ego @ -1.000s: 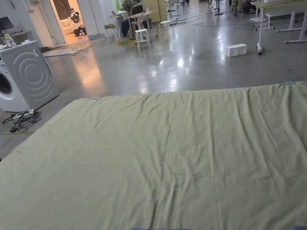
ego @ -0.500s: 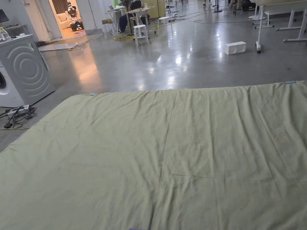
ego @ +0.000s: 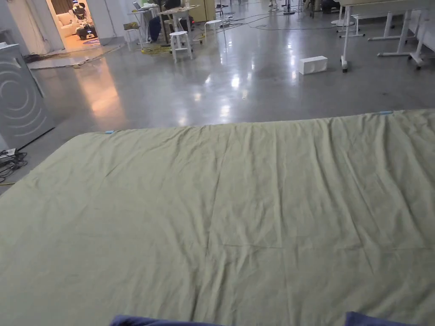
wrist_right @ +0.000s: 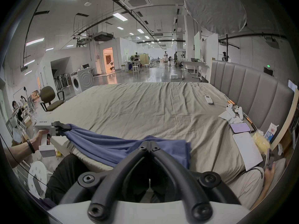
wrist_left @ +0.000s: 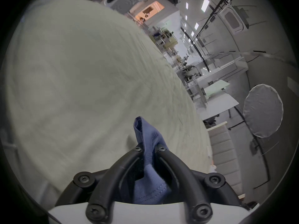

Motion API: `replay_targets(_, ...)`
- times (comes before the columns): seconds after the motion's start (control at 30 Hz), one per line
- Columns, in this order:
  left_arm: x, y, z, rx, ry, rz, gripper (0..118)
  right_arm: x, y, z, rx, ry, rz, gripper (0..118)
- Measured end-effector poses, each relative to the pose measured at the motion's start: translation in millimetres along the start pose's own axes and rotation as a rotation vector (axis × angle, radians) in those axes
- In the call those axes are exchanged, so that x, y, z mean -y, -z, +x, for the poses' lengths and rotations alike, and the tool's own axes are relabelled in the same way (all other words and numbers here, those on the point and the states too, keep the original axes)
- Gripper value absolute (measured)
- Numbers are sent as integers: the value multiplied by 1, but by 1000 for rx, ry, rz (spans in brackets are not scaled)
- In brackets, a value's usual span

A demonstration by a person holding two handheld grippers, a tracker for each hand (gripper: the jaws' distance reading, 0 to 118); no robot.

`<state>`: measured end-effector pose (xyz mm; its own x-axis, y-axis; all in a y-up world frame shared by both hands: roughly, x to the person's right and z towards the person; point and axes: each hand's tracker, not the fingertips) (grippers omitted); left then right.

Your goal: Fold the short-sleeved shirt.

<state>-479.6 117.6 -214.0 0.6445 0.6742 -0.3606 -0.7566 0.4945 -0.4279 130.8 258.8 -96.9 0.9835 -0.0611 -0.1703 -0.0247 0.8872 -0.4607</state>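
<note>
A blue short-sleeved shirt (wrist_right: 113, 148) hangs stretched over the near edge of the bed, between my two grippers. In the right gripper view, the left gripper (wrist_right: 64, 127) is far to the left, held in a hand and shut on one end of the shirt. The left gripper (wrist_left: 148, 148) has a bunched blue fold (wrist_left: 145, 130) pinched between its jaws. My right gripper (wrist_right: 149, 147) has its jaws together at the shirt's raised upper edge. Two bits of the shirt (ego: 161, 320) peek in at the bottom of the head view.
The bed has a wrinkled green sheet (ego: 238, 203) and a grey padded headboard (wrist_right: 250, 88). A remote (wrist_right: 208, 99), white controllers (wrist_right: 234, 111), a purple tablet (wrist_right: 239, 128) and a white sheet (wrist_right: 247, 148) lie along the headboard. A person (wrist_right: 249, 187) sits at the bed's right. An office chair (wrist_right: 50, 98) and a washing machine (wrist_right: 80, 80) stand to the left.
The head camera has swung right and tipped down. Two blue edges of the shirt have come up into the bottom of the head view.
</note>
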Motion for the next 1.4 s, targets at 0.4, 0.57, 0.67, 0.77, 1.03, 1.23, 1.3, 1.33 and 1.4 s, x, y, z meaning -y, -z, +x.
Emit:
replay_targets(0.4,94,7,144,235,245,-107,10,15,-7,8,-1,74,3,0)
replay_targets(0.57,169,50,182,218,320,-251,10,25,-24,16,32,73,-9,0)
replay_targets(0.67,187,60,195,189,327,-290,10,34,-29,26,65,102,-42,0)
replay_targets(0.77,191,65,199,167,362,-290,15,43,-28,35,89,129,-66,0)
replay_targets(1.03,145,27,189,237,282,-178,85,48,-24,36,94,136,-72,0)
replay_targets(1.23,161,56,171,177,160,-293,5,50,-23,30,97,62,-100,0)
replay_targets(1.3,186,69,178,227,200,-397,5,50,-25,29,106,59,-100,0)
replay_targets(1.33,201,78,182,227,200,-452,5,51,-26,30,105,67,-102,0)
replay_targets(1.4,228,97,188,196,232,-517,4,52,-27,31,104,80,-105,0)
